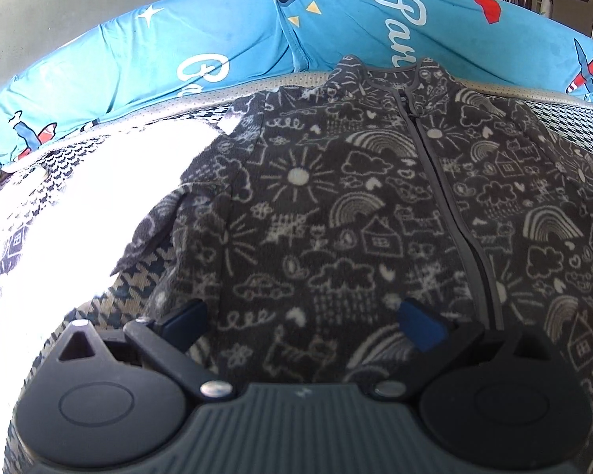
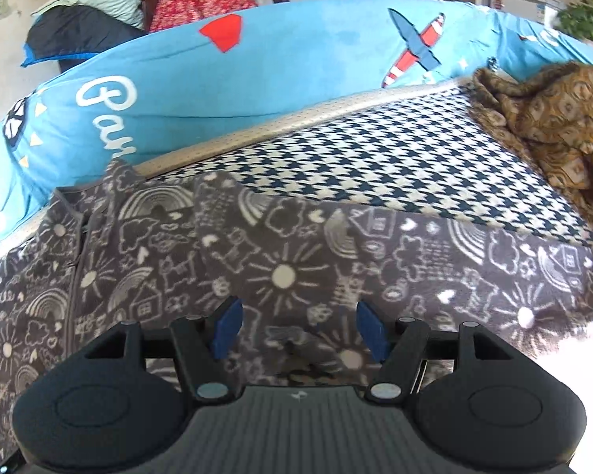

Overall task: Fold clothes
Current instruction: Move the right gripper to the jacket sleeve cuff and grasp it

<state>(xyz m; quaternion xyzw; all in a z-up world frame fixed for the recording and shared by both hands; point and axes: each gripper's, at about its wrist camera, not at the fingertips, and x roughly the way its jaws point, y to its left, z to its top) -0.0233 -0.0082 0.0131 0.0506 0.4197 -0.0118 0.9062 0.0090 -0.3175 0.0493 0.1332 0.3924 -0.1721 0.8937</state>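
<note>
The left gripper (image 1: 302, 322) hovered with fingers spread wide, empty, and the right gripper (image 2: 298, 330) likewise, both over the dark grey doodle-printed zip fleece jacket (image 1: 355, 217), which lay flat on the houndstooth-patterned cushion (image 2: 395, 166). Beyond stood a blue printed pillow (image 1: 217, 47) and a crumpled brown patterned cloth (image 2: 549, 118).

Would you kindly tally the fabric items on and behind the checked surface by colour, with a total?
Grey doodle-print: 1, the zip fleece jacket lying flat.
Brown patterned: 1, the crumpled cloth at the far right.
Blue printed: 1, the cushion cover along the back.
Total: 3.
</note>
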